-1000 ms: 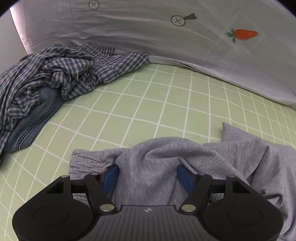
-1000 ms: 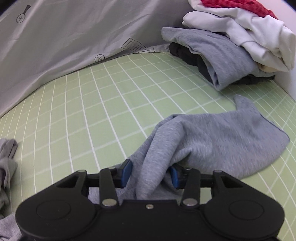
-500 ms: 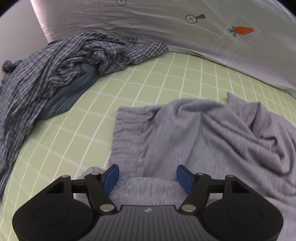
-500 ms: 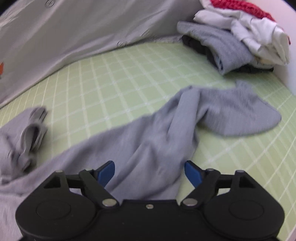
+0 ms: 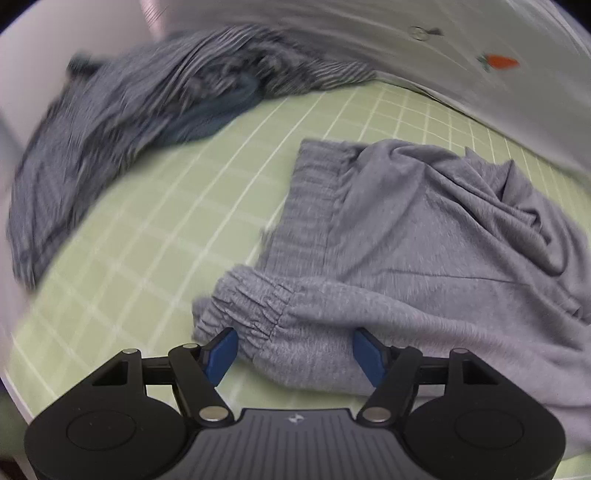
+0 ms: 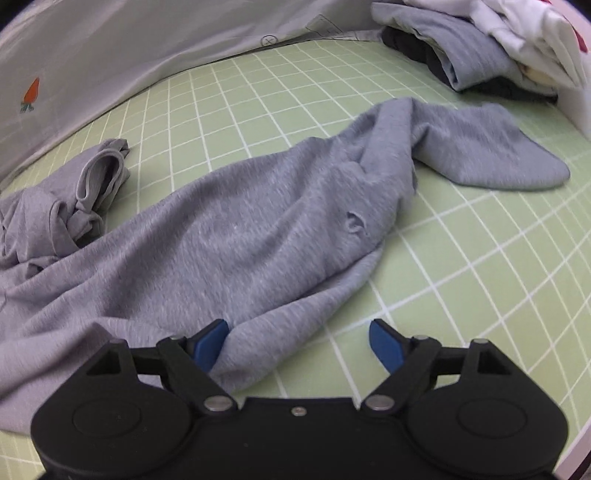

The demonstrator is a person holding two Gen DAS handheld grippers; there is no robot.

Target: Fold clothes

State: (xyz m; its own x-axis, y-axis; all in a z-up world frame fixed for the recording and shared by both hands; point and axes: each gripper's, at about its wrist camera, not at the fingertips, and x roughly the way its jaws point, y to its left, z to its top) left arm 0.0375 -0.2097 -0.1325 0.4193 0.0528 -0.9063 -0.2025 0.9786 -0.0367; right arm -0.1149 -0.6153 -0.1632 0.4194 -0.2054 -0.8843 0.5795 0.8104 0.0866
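Left wrist view showed the left gripper [image 5: 293,350] with its blue jaws spread wide, straddling but not pinching the gathered elastic cuff [image 5: 247,306] of the grey sweatpants [image 5: 424,251]. Just beyond the cuff lay the ribbed waistband [image 5: 314,199], and the rest of the garment bunched away to the right over the green grid sheet [image 5: 166,229]. Farther off, a blurred heap of plaid shirt [image 5: 122,122] lay against the pale quilt [image 5: 369,33].

In the right wrist view the right gripper [image 6: 297,341] was likewise wide open, a loose fold of the same cloth lying against its left finger [image 6: 210,338], nothing clamped. From there the leg ran long and diagonal, away to the upper right, ending at a flat hem [image 6: 517,162]; a crumpled leg end [image 6: 96,173] sat to the far left. A stack of clothes [image 6: 480,48] stood beyond.

The pants' long axis ran left to right between the two grippers, the left nearer the waistband, the right nearer the leg hem, so I judged each had its own end to take.
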